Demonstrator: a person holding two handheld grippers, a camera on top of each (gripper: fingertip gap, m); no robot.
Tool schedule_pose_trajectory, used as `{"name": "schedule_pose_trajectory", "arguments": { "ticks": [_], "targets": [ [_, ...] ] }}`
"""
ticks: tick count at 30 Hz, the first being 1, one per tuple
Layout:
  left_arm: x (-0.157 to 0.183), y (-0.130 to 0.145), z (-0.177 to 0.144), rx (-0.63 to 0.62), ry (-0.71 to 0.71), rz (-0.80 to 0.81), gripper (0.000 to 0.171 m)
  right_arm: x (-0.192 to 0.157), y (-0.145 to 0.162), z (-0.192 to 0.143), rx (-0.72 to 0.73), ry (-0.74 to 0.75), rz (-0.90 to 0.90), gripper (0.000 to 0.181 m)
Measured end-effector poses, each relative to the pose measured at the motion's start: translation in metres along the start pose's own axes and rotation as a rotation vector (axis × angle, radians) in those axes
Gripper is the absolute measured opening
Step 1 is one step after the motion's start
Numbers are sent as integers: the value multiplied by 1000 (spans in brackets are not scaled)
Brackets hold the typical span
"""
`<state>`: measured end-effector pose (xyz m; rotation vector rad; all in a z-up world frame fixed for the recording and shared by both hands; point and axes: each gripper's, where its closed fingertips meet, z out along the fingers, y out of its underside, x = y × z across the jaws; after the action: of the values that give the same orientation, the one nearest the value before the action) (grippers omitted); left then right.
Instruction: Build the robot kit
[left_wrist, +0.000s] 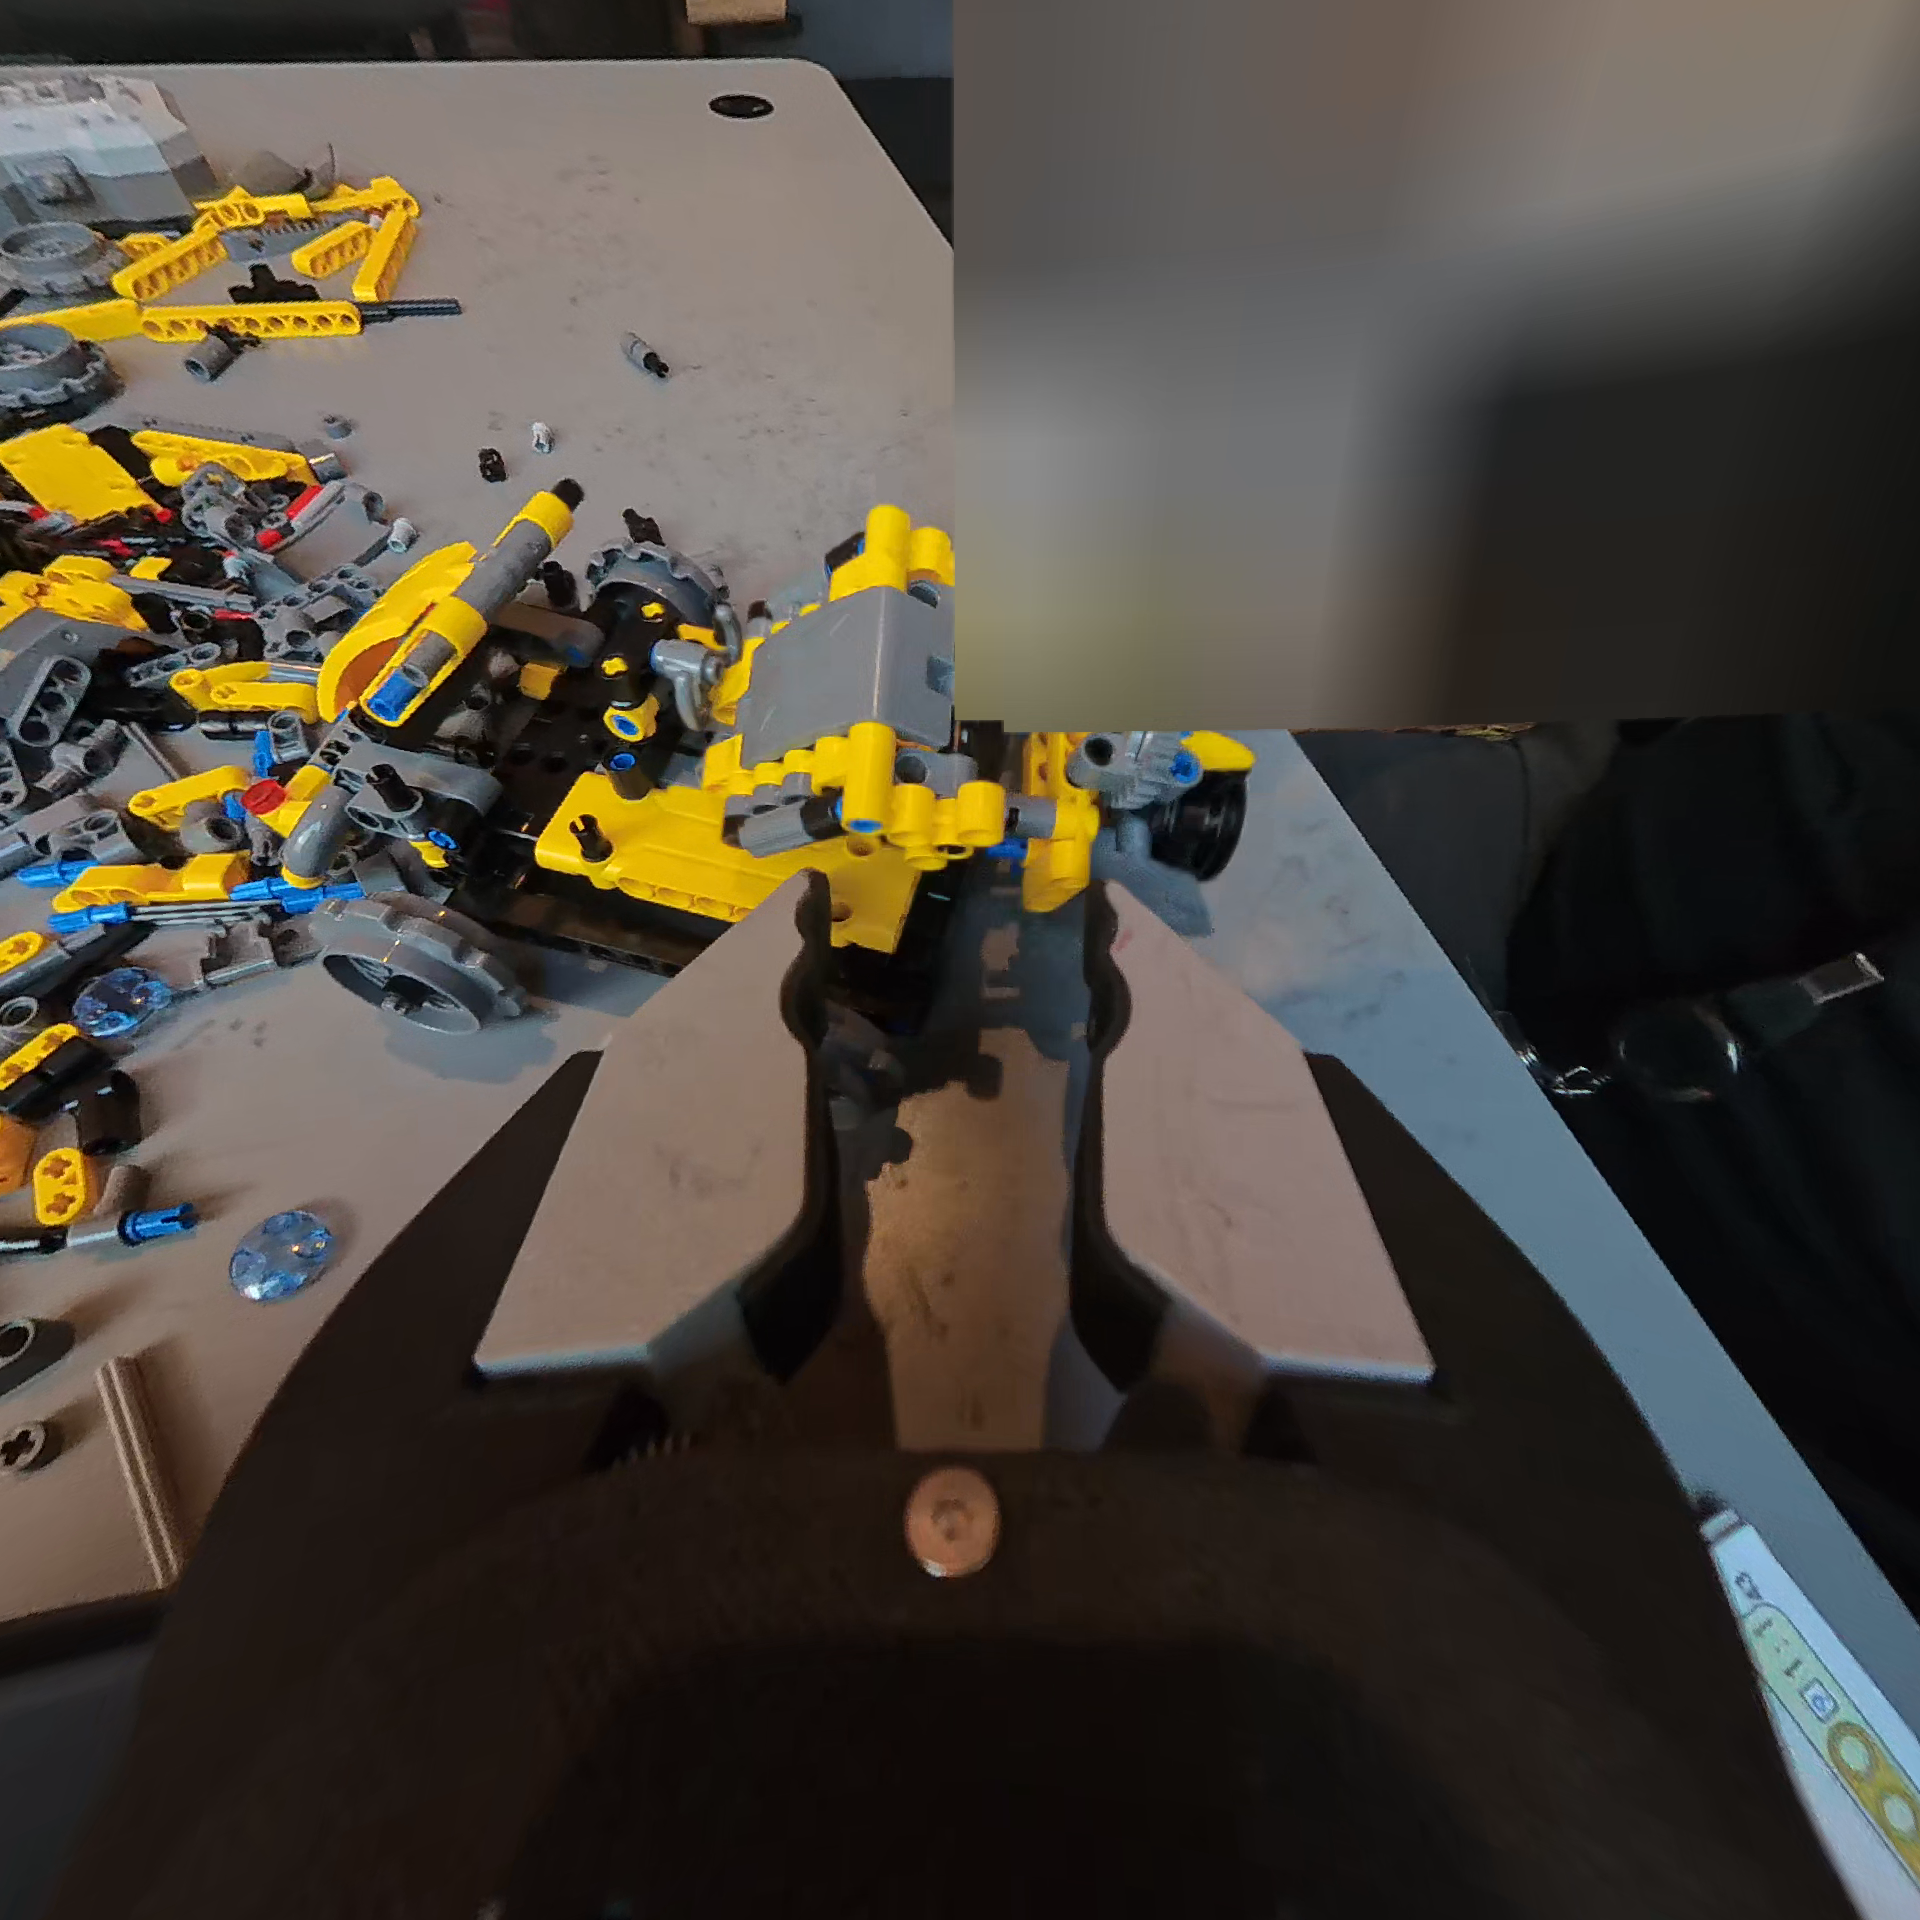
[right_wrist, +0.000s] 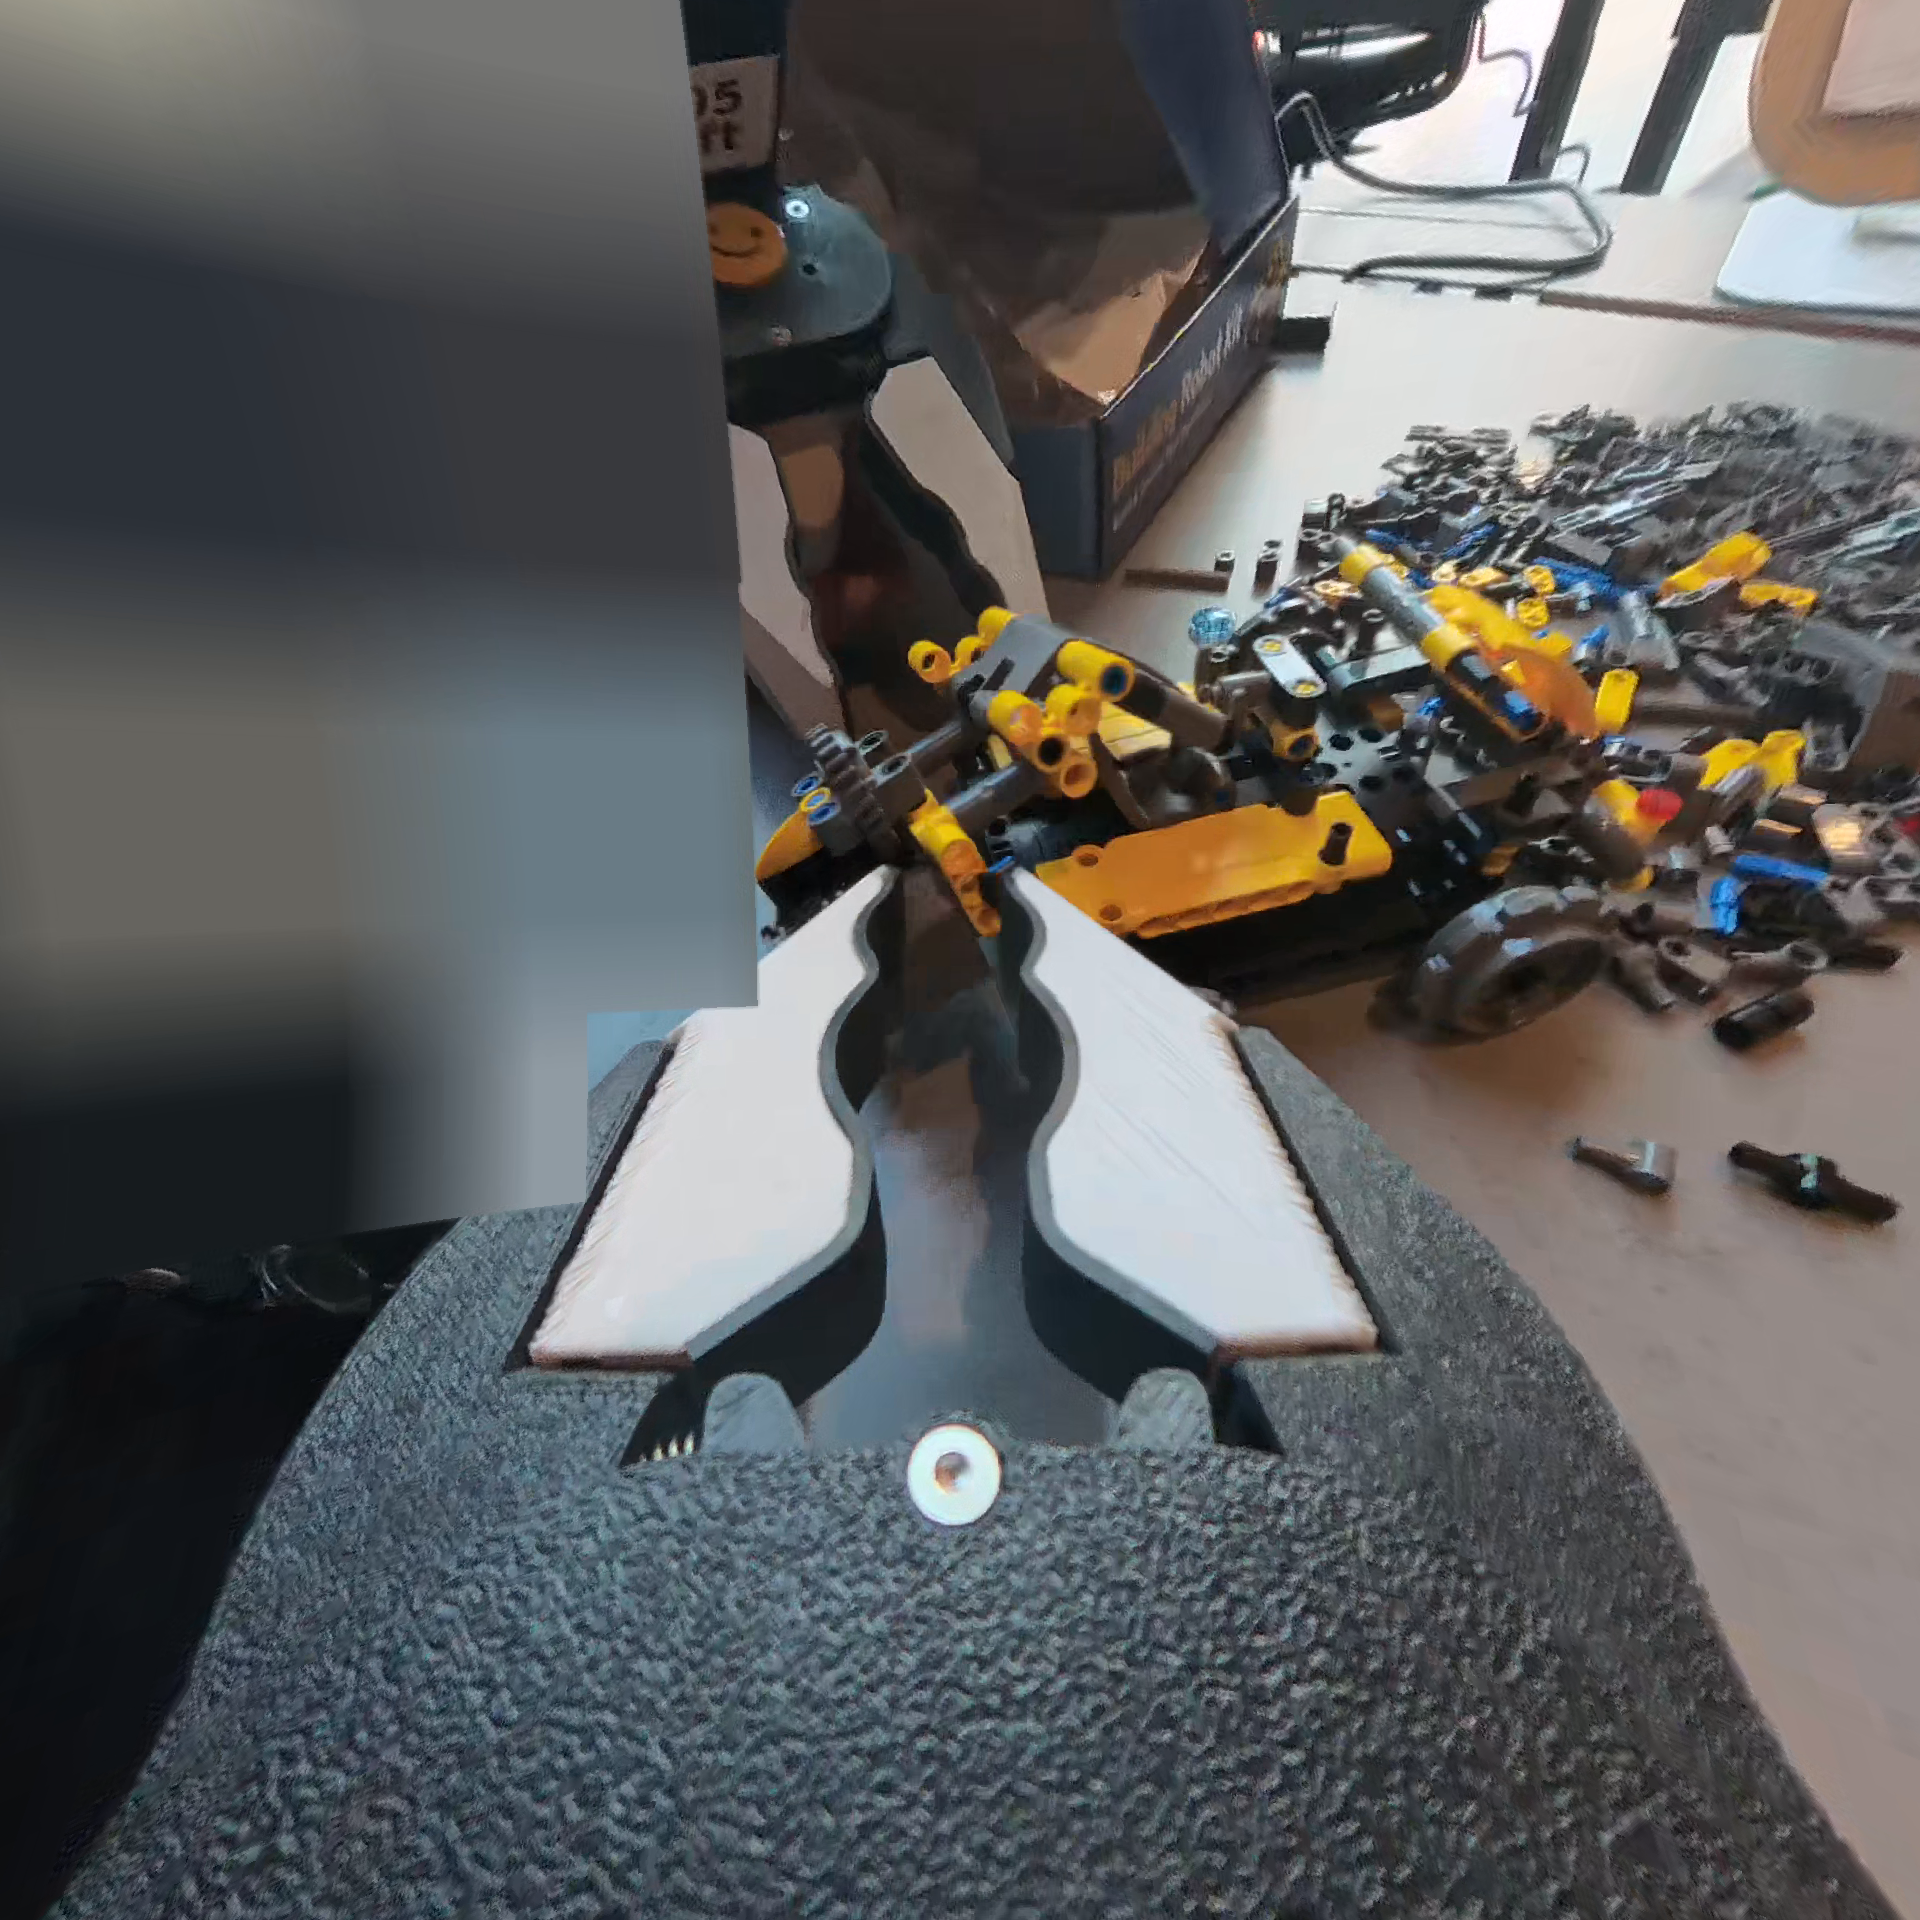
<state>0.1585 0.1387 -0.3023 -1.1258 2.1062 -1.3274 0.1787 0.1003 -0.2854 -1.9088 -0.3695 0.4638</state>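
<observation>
- Left wrist view, from 9 o'clock: a heap of loose bricks (left_wrist: 156, 623) – yellow beams, grey gears, blue pins – covers the left side of the pale worktop (left_wrist: 727, 260).
- A clear blue round stud (left_wrist: 281, 1255) lies alone near 8 o'clock, beside a thin wooden board (left_wrist: 94, 1507).
- At the centre stands the half-built yellow and black vehicle (left_wrist: 665, 831), with a grey toothed wheel (left_wrist: 421, 961) at its near-left corner and a grey panel (left_wrist: 847, 665) on top.
- The left gripper (left_wrist: 951, 894) reaches the vehicle's near end; its fingers stand moderately apart, on either side of a yellow pin-hole block (left_wrist: 868, 904). Whether they press it I cannot tell.
- A black wheel hub (left_wrist: 1205, 826) sits at the vehicle's end toward 2 o'clock, near the worktop edge.
- Right wrist view: the right gripper (right_wrist: 948, 883) is narrowed around a short yellow beam (right_wrist: 961, 868) at the vehicle's end, both fingertips against it, just below a dark gear (right_wrist: 857, 795).
- At 12 o'clock the other gripper comes down to the same end from the far side.
- An open dark blue carton (right_wrist: 1174, 436) stands behind it at 1 o'clock.
- Toward 3 o'clock two small black connectors (right_wrist: 1813, 1193) lie apart from the heap.
</observation>
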Motion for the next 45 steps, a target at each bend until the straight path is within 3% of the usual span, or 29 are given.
{"name": "schedule_pose_trajectory", "arguments": {
  "ticks": [2,6,12,13,17,21,24,27,29,34,39,42,45],
  "targets": [
    [0,-1,-1,8,6,-3,47,10,-2,-3,-10,32,-3,23],
    [3,-10,-7,80,40,-66,46,13,-17,-3,39,-74,151,35],
    [9,-12,0,75,68,-96,40,17,-16,18,-7,-137,266,30],
    [12,-14,0,84,69,-75,37,15,-16,20,-5,-147,268,23],
    [17,-28,-9,157,47,14,17,1,-13,20,-12,-145,161,22],
    [2,-43,-12,205,-55,-8,17,14,-24,18,1,-11,52,21],
    [-9,-35,-10,159,-122,-5,27,29,-25,21,-3,43,82,19],
    [-11,-17,-8,72,-143,33,50,28,-20,23,-24,26,110,23],
    [-15,-5,-4,5,-170,75,54,30,-20,22,-3,32,105,20],
    [-16,6,8,-74,-171,112,51,31,-19,20,7,-1,163,21],
    [-14,-2,11,-34,-154,87,44,37,-18,18,38,-39,281,20],
    [-17,-2,11,-33,-174,85,38,32,-14,16,20,-56,273,38],
    [-20,-2,10,-31,-203,82,27,31,-15,8,38,-33,215,38]
  ]
}}
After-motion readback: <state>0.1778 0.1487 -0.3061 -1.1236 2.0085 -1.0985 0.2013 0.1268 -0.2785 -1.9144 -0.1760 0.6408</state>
